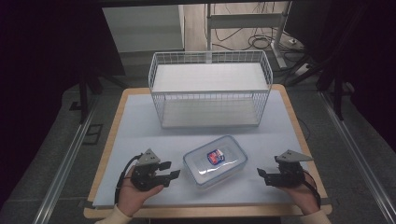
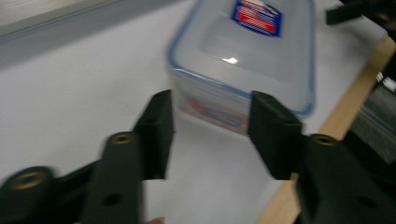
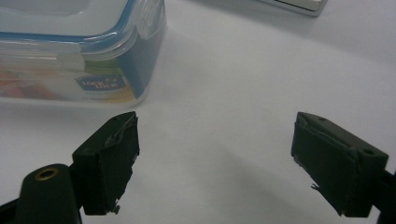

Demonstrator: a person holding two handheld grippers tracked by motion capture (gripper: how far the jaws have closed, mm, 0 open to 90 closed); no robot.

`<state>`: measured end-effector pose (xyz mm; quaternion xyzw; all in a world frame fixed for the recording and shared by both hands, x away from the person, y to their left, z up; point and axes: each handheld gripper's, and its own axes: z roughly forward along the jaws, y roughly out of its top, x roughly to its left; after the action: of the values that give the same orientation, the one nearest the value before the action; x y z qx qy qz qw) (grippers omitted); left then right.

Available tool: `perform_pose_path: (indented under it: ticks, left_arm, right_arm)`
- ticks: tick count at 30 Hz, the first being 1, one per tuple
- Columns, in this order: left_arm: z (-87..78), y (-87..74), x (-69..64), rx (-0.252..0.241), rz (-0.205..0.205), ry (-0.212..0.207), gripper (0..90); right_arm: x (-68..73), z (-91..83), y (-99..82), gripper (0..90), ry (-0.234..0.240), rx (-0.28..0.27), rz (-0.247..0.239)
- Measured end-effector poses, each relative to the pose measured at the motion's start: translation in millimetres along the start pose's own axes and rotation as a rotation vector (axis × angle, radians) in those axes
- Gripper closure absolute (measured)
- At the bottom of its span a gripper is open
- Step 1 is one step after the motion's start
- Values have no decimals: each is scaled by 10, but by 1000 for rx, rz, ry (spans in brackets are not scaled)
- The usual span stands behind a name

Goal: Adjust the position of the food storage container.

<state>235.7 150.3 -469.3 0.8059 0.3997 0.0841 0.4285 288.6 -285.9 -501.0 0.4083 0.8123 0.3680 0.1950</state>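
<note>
A clear plastic container [image 1: 215, 161] with a blue-rimmed lid and a red-and-blue label lies on the white mat, near the front between my two grippers. My left gripper [image 1: 172, 169] is just left of it with its jaws pointing at it. In the left gripper view the jaws [image 2: 210, 116] stand apart with nothing between them, and the container's [image 2: 247, 51] near corner is just beyond. My right gripper [image 1: 267, 169] rests to the container's right. Its jaws [image 3: 215, 135] are wide open over bare mat, with the container [image 3: 70, 46] ahead to the left.
A white wire basket [image 1: 210, 88] with a shelf stands at the back of the table. The white mat [image 1: 140, 135] covers most of the wooden tabletop, whose edge [image 1: 205, 212] runs along the front. Dark floor and cables lie beyond.
</note>
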Motion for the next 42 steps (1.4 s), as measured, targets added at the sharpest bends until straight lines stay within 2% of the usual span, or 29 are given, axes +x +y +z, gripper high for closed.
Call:
perform_pose_path:
  ticks: [5, 9, 15, 16, 17, 19, 21, 23, 28, 33, 37, 42]
  left_arm:
    - [72, 70, -161, 44, 49, -73, 767]
    - [218, 145, -342, 72, 95, -110, 866]
    - [500, 165, -682, 136, 172, -177, 889]
    - [500, 165, -682, 136, 172, -177, 891]
    - [584, 151, -770, 155, 193, -194, 891]
    - [718, 124, -897, 190, 229, -197, 889]
    - [767, 113, -935, 198, 237, -196, 889]
    - [881, 73, -1003, 209, 253, -186, 891]
    - [966, 23, -997, 226, 252, -164, 899]
    - [953, 15, -914, 216, 228, -138, 899]
    - [955, 5, -868, 202, 226, -112, 899]
    - [943, 9, -850, 199, 226, -109, 900]
  right_arm:
    - [-6, 7, -1, 151, 10, 1, 14]
    - [-6, 15, -4, 151, 8, 6, 9]
    - [-13, 7, -4, 151, 18, -5, 17]
    - [-10, 5, -1, 151, 24, -7, 20]
    - [-10, 5, -1, 151, 24, -7, 20]
    - [-5, 8, 4, 151, 19, -1, 16]
    - [-3, 12, 4, 151, 20, 0, 21]
    - [-7, 16, 1, 151, 16, 5, 21]
    - [-19, 15, -1, 151, 13, 7, 22]
    - [-28, 17, -2, 151, 10, 9, 29]
    - [-24, 25, -3, 151, 11, 13, 27]
    - [-30, 27, -3, 152, 5, 18, 34]
